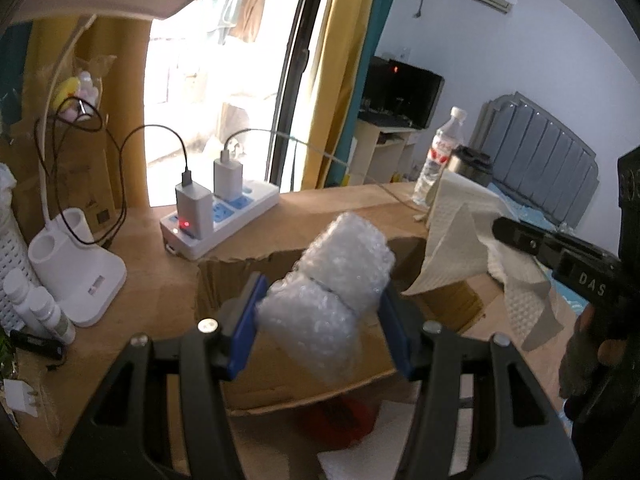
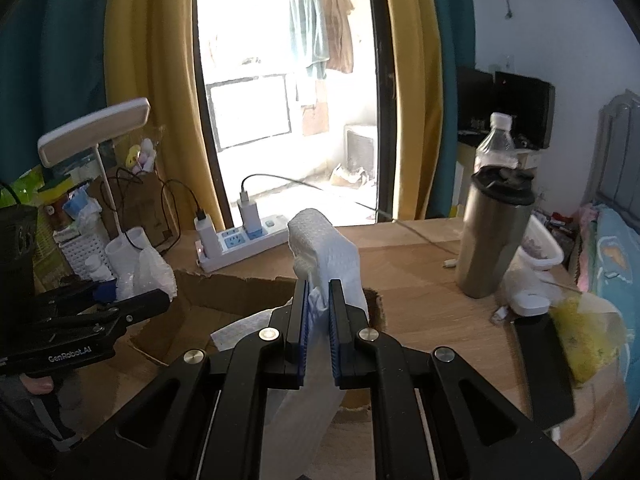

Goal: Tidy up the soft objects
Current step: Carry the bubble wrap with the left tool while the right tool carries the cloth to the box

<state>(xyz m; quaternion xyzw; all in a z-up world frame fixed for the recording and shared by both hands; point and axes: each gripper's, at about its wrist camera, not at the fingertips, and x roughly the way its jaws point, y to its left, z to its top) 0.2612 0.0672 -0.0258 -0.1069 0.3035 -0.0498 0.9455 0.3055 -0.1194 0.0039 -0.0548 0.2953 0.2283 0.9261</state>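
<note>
Bubble wrap [image 1: 336,284] rolled, clear, knobbly; tissue [image 2: 326,256] white, embossed, crumpled

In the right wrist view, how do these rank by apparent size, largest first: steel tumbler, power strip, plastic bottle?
1. steel tumbler, clearly largest.
2. power strip.
3. plastic bottle, partly hidden behind the tumbler, so its rank against the strip is unsure.
</note>
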